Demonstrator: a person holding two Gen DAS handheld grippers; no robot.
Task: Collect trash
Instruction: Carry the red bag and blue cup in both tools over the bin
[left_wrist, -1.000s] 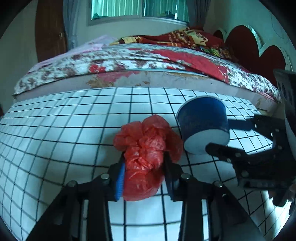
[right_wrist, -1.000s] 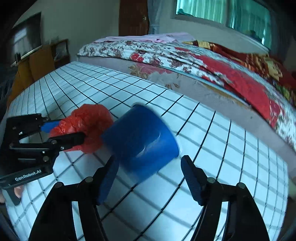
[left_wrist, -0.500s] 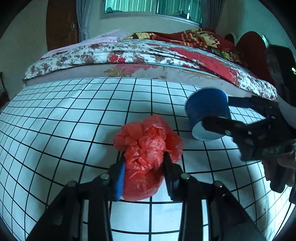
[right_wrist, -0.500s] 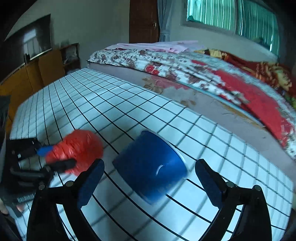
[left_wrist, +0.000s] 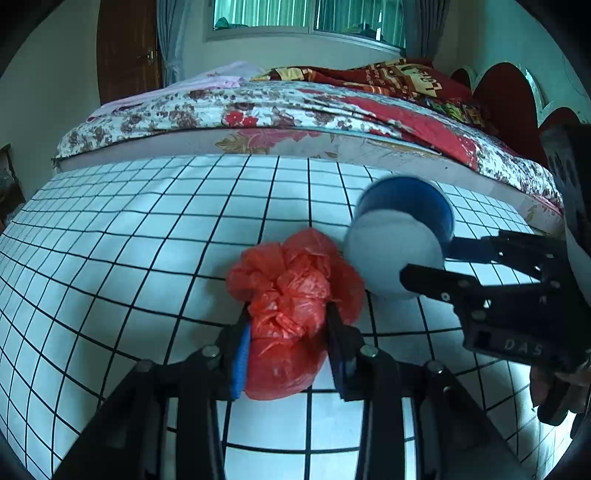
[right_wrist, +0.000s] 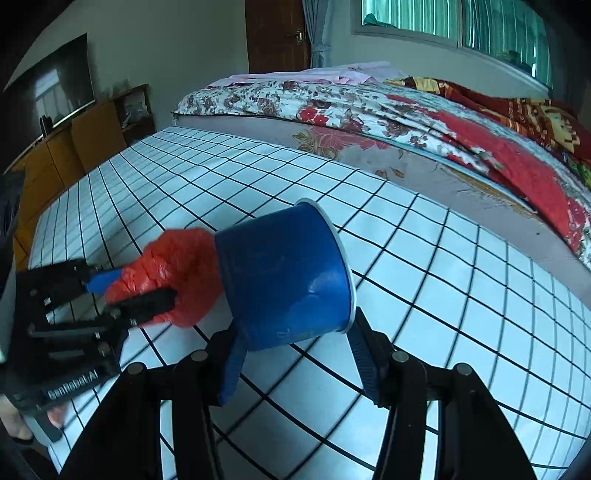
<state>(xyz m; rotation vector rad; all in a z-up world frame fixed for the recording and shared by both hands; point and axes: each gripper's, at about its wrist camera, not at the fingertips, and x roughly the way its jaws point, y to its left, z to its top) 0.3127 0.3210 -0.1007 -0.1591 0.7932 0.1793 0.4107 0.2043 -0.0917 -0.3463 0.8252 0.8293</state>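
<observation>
A crumpled red plastic bag sits between the fingers of my left gripper, which is shut on it just above the checked tablecloth. Right beside the bag, a blue paper cup lies tilted on its side, its white base toward the bag. My right gripper is closing around the cup, and its pads touch the cup's sides. The cup's mouth faces away and is hidden.
A bed with a floral and red cover runs along the table's far edge. A wooden cabinet with a dark screen stands at the left. A person's hand holds the right gripper's handle.
The right gripper's fingers spread wide around the lying cup, then came in against its sides. The cup now sits closer to the red bag. The left gripper kept its hold.
</observation>
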